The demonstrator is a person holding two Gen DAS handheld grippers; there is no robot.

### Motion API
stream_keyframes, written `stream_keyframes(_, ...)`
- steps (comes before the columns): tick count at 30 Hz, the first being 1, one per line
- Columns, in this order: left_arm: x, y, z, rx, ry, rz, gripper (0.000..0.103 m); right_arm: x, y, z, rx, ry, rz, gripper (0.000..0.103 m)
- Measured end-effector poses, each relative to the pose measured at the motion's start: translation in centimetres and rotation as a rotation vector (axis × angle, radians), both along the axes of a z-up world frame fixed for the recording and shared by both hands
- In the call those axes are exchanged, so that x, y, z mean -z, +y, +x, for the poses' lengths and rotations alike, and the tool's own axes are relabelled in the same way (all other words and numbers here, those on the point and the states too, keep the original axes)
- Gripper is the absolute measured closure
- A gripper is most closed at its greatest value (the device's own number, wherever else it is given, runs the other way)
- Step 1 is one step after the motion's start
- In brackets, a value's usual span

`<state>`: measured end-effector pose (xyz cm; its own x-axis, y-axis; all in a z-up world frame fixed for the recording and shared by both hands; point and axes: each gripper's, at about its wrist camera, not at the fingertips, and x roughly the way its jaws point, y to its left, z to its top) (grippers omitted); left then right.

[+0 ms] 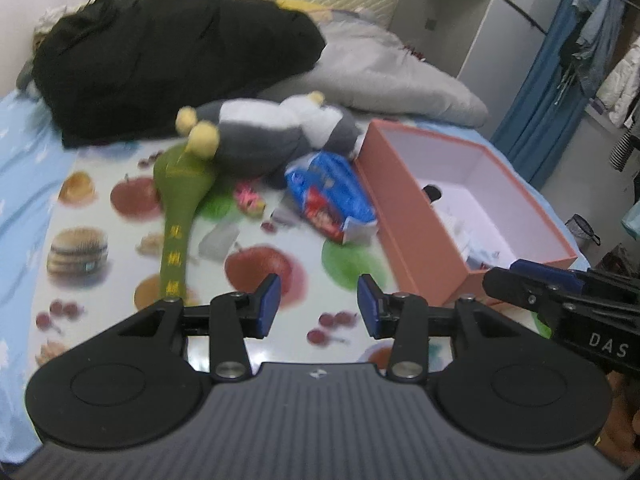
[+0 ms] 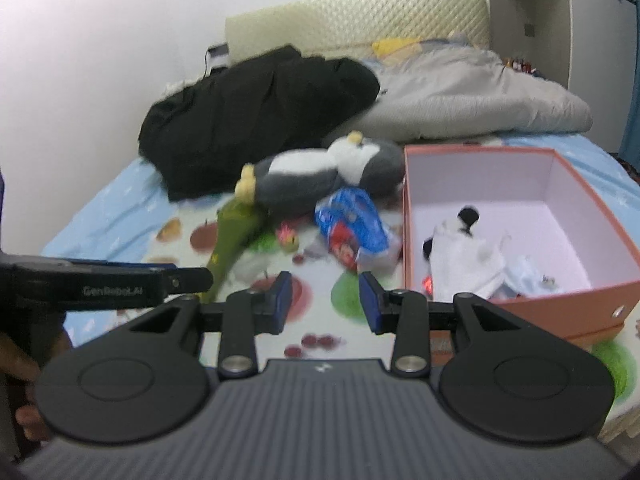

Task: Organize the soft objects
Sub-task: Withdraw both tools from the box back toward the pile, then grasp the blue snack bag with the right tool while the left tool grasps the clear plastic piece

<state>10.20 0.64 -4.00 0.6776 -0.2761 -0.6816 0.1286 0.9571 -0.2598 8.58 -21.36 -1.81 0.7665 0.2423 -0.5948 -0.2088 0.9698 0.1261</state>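
A grey and white plush penguin [image 1: 264,128] [image 2: 320,172] lies on the fruit-print mat [image 1: 120,240], beside a green plush stick [image 1: 180,216] [image 2: 232,236] and a blue snack bag [image 1: 332,196] [image 2: 352,228]. An open salmon box [image 1: 420,232] [image 2: 560,308] on the right holds a white plush with black ears [image 2: 464,252] and a small pale item. My left gripper [image 1: 319,306] is open and empty above the mat, left of the box. My right gripper [image 2: 325,302] is open and empty, near the box's front left corner.
A black coat [image 1: 168,56] [image 2: 256,112] and a grey quilt [image 1: 392,72] [image 2: 480,96] lie at the back of the bed. A small pink toy [image 1: 250,200] [image 2: 288,238] and a clear wrapper [image 1: 218,240] lie on the mat. Hanging clothes [image 1: 592,40] are at right.
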Motion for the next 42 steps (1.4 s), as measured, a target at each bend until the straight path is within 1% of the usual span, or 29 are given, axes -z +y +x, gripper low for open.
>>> stream_keyframes(2,0.9,0.3,0.2,-0.009,0.015,0.005,0.055,0.6,0.2,-0.1,-0.004,0.014,-0.005,0.063)
stream_keyframes(6,2.2,0.6,1.9,-0.023,0.038,0.026,0.055,1.5,0.7,1.1,0.002,0.037,-0.028,0.063)
stream_keyframes(7,2.5,0.7,2.5,-0.026,0.041,0.036,0.054,1.6,0.9,1.6,0.001,0.043,-0.036,0.063)
stream_keyframes(9,3.2,0.8,3.7,-0.03,0.047,0.059,0.05,2.0,1.3,2.7,-0.001,0.052,-0.053,0.063)
stream_keyframes(13,4.7,1.0,6.6,-0.029,0.064,0.095,0.049,2.7,2.1,5.0,-0.018,0.059,-0.083,0.063)
stream_keyframes(17,6.4,1.1,9.6,-0.025,0.077,0.149,0.049,3.6,3.3,8.0,-0.011,0.066,-0.122,0.063)
stream_keyframes(18,6.9,1.1,10.4,-0.022,0.081,0.161,0.049,4.0,3.6,8.9,-0.011,0.069,-0.131,0.061)
stream_keyframes(20,7.7,1.2,11.9,-0.016,0.085,0.19,0.049,4.7,4.0,10.5,-0.007,0.077,-0.142,0.05)
stream_keyframes(26,10.3,1.2,15.7,0.017,0.098,0.266,0.049,7.0,5.2,15.3,0.008,0.1,-0.16,0.049)
stream_keyframes(28,11.1,1.1,16.6,0.033,0.1,0.294,0.049,8.0,5.8,17.1,0.019,0.11,-0.191,0.049)
stream_keyframes(32,12.3,1.0,17.7,0.067,0.104,0.322,0.049,9.9,6.6,20.3,0.042,0.126,-0.274,0.049)
stream_keyframes(35,13.2,1.0,18.4,0.083,0.118,0.319,0.049,11.1,6.7,22.4,0.055,0.139,-0.326,0.049)
stream_keyframes(39,13.9,1.1,18.7,0.082,0.118,0.345,0.049,12.1,6.9,24.1,0.06,0.141,-0.373,0.05)
stream_keyframes(42,14.3,1.4,18.9,0.07,0.125,0.347,0.05,12.6,7.5,24.9,0.05,0.132,-0.431,0.05)
